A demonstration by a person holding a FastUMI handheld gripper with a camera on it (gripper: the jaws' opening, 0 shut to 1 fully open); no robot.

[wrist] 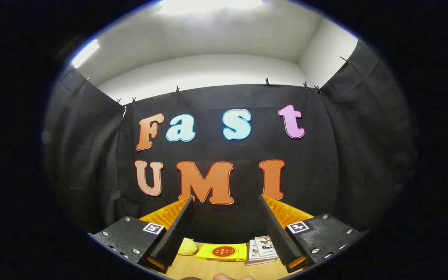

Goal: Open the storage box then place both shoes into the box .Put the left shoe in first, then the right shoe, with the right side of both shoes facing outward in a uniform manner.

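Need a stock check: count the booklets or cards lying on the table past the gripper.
3 visible: a yellow booklet between the open fingers, and two white printed cards stacked just beside it by the right-hand finger. Fingers hold nothing; more may be hidden behind them.

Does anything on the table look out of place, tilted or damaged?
Nothing stands out. Between the open, empty tongs, a yellow booklet lies flat on the table, with leaflets beside it and a pale yellow lump on its other side. No spill or damage shows.

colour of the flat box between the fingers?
Yellow with a red round mark, flat box on the table, gripper view.
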